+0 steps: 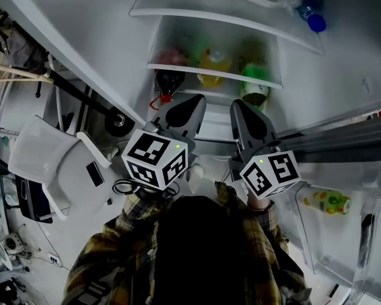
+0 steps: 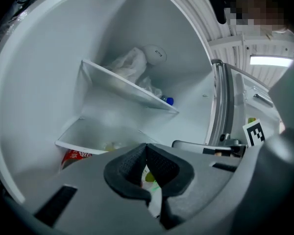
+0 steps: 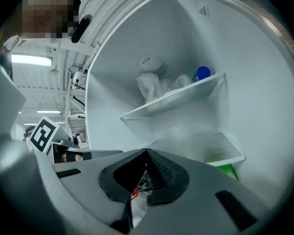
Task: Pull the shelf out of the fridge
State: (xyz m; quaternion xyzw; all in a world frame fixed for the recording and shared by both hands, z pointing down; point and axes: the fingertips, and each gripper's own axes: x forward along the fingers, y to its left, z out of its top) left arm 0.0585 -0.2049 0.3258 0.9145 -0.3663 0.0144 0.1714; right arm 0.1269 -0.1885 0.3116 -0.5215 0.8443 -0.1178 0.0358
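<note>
At the open fridge (image 1: 108,49), left gripper (image 1: 192,107) and right gripper (image 1: 242,110) jaws sit pressed together, pinching nothing

You're in a workshop or test hall, not a home kitchen. The open fridge (image 2: 39,82) stands on a bare pale floor (image 1: 57,234) with loose cables (image 1: 16,250) and gear, next to a white plastic chair (image 1: 51,164). Above you is a ribbed industrial ceiling (image 3: 112,9) with a long strip light (image 3: 32,60). Metal racking (image 1: 0,107) shows at the head view's left edge.
</note>
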